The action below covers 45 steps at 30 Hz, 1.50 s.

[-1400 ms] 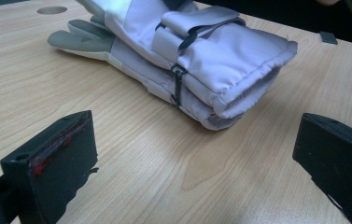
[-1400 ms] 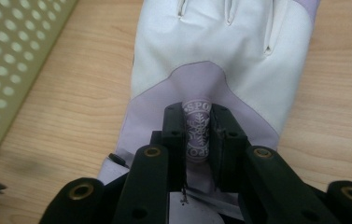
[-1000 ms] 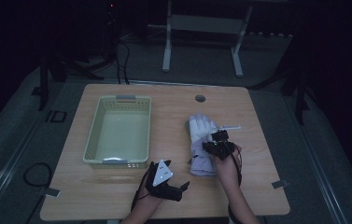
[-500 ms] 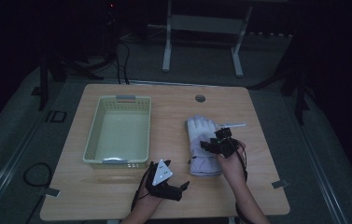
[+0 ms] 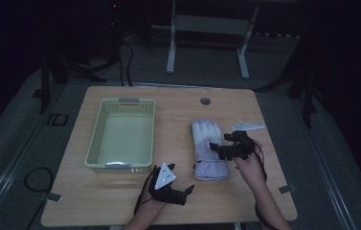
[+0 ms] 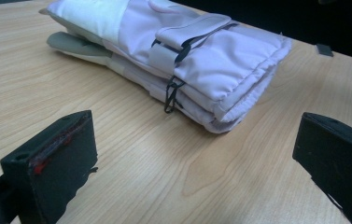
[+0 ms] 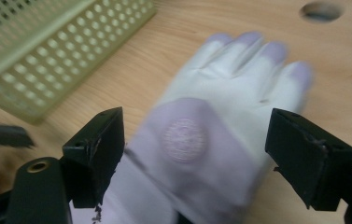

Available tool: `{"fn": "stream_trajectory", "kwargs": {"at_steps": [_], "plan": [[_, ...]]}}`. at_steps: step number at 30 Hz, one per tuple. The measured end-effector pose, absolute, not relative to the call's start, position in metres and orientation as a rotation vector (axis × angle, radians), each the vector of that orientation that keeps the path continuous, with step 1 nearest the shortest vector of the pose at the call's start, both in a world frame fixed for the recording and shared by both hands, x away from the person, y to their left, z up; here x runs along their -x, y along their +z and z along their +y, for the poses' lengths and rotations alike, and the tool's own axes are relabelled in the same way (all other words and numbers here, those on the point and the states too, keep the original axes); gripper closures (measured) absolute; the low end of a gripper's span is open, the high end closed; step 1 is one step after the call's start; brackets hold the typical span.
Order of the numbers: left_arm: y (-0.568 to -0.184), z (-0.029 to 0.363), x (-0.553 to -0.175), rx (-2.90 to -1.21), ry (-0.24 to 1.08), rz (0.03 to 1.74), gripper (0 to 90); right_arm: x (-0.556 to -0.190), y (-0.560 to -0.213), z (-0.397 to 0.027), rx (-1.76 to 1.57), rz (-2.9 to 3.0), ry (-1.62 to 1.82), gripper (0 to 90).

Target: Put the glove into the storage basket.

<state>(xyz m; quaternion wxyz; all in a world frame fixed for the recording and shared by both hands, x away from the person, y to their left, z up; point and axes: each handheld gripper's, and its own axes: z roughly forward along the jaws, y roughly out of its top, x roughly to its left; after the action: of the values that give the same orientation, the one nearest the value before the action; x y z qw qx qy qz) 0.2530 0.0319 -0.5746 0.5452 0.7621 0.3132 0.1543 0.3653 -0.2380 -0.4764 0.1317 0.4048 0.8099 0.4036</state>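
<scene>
Glove (image 5: 208, 148) flat on the wooden table (image 5: 178, 120), to the right of the basket (image 5: 120, 134).

We find the right gripper (image 5: 221, 149) over the glove's middle, jaws spread wide to either side; contact with the fabric is blurred and we cannot confirm it. The left gripper (image 5: 187, 190) sits on the table just beside the glove's cuff, near the basket's front corner, jaws also spread, holding nothing.

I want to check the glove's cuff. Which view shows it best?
The left gripper view: the glove cuff is close and sharp. The right gripper view shows its blurred fingers; the high view shows it whole but small.
</scene>
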Motion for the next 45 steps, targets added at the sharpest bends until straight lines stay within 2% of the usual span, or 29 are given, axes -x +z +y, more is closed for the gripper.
{"fn": "stream_trajectory", "kwargs": {"at_steps": [6, 9, 14, 17, 21, 27, 31, 34, 41, 43, 45], "plan": [[-0.564, 0.027, -0.252, -1.88, 0.292, 0.708, 0.0, -0.368, -0.471, -0.256, -1.077, 2.402, 1.139, 18.9], [-0.557, 0.027, -0.249, -1.876, 0.341, 0.701, 0.1, -0.371, -0.473, -0.265, -1.052, 2.41, 1.145, 18.9], [-0.55, 0.029, -0.252, -1.874, 0.206, 0.778, 0.1, -0.374, -0.472, -0.276, -0.979, 2.408, 1.145, 17.8], [-0.545, 0.031, -0.254, -1.829, 0.181, 0.766, 0.1, -0.375, -0.47, -0.28, -0.978, 2.429, 1.139, 16.6], [-0.533, 0.033, -0.265, -1.797, 0.128, 0.801, 0.1, -0.376, -0.471, -0.283, -1.017, 2.438, 1.147, 12.1], [-0.515, 0.025, -0.288, -1.81, 0.141, 0.812, 0.1, -0.378, -0.469, -0.284, -1.006, 2.412, 1.193, 11.3], [-0.503, 0.012, -0.304, -1.844, 0.185, 0.802, 0.1, -0.378, -0.471, -0.286, -0.992, 2.42, 1.166, 19.3], [-0.497, 0.001, -0.321, -1.861, 0.2, 0.823, 0.1, -0.379, -0.472, -0.288, -1.001, 2.422, 1.153, 29.7], [-0.495, -0.019, -0.357, -1.913, 0.244, 0.903, 0.2, -0.385, -0.479, -0.28, -0.991, 2.429, 1.133, 35.2], [-0.498, -0.021, -0.364, -1.907, 0.266, 0.95, 7.3, -0.387, -0.482, -0.277, -0.996, 2.429, 1.128, 35.3], [-0.502, -0.021, -0.37, -1.904, 0.305, 0.99, 7.6, -0.387, -0.485, -0.276, -1.0, 2.427, 1.118, 37.1]]}}
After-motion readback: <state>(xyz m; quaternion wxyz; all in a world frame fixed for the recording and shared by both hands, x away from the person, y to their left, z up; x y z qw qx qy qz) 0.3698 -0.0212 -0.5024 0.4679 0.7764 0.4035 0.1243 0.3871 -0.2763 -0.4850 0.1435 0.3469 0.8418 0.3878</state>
